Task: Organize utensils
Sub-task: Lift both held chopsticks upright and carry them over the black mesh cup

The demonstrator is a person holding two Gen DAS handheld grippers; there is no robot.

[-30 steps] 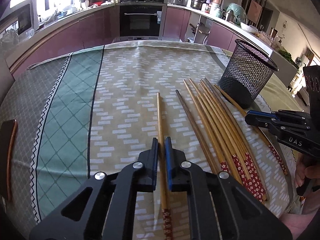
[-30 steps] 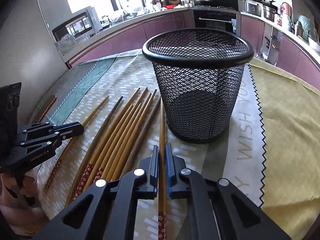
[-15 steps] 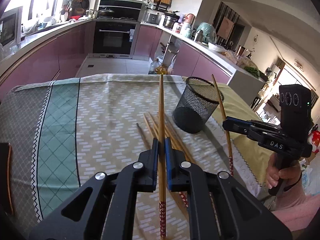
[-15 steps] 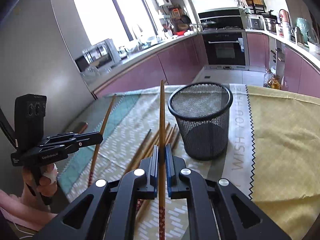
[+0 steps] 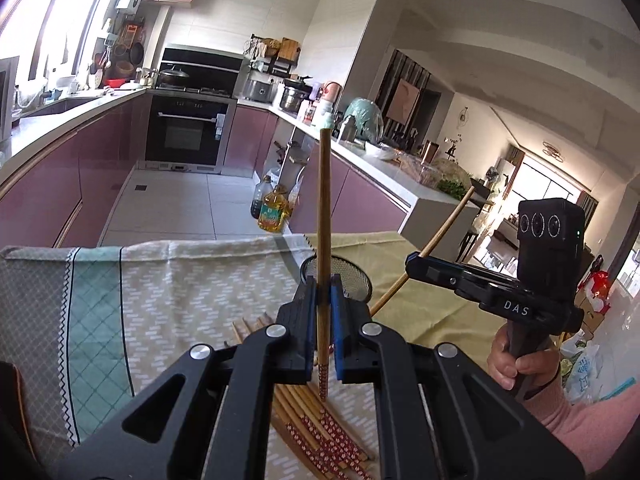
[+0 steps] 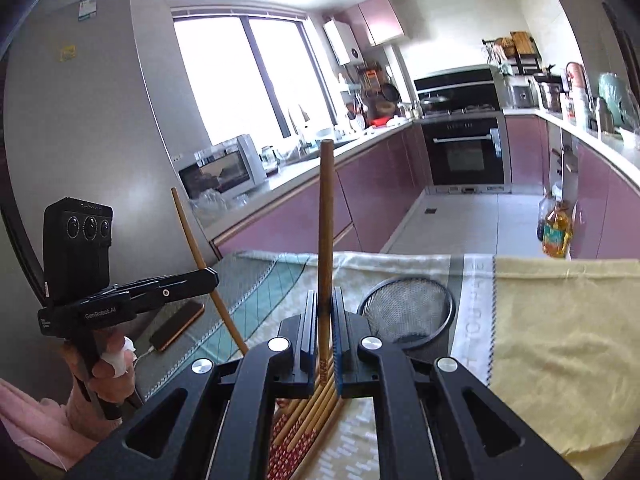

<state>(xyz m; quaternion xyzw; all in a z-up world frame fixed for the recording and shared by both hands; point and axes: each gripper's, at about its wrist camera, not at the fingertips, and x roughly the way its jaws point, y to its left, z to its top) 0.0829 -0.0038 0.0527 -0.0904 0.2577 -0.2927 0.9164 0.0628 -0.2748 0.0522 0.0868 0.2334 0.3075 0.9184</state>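
My left gripper (image 5: 323, 280) is shut on a wooden chopstick (image 5: 323, 220) that stands nearly upright, red-patterned end down. My right gripper (image 6: 324, 296) is shut on a second chopstick (image 6: 325, 220), also upright. Each gripper shows in the other's view: the right gripper (image 5: 414, 262) with its slanted chopstick (image 5: 444, 224), the left gripper (image 6: 214, 278) with its chopstick (image 6: 200, 252). Both hang above the table. A black mesh cup (image 6: 408, 312) stands on the cloth below, partly hidden behind the left fingers (image 5: 352, 280). Several more chopsticks (image 5: 312, 420) lie in a bundle (image 6: 308, 412) under the grippers.
A patterned tablecloth (image 5: 180, 288) covers the table, with a yellow cloth (image 6: 560, 320) on the right. A phone (image 6: 176, 326) lies on the left part of the table. Kitchen counters, an oven (image 5: 186, 132) and oil bottles (image 5: 274, 210) on the floor stand beyond.
Both grippers have risen from the table, each lifting its chopstick, and tilted up so the chopsticks stand nearly upright. The cup and the bundle now lie lower in both views.
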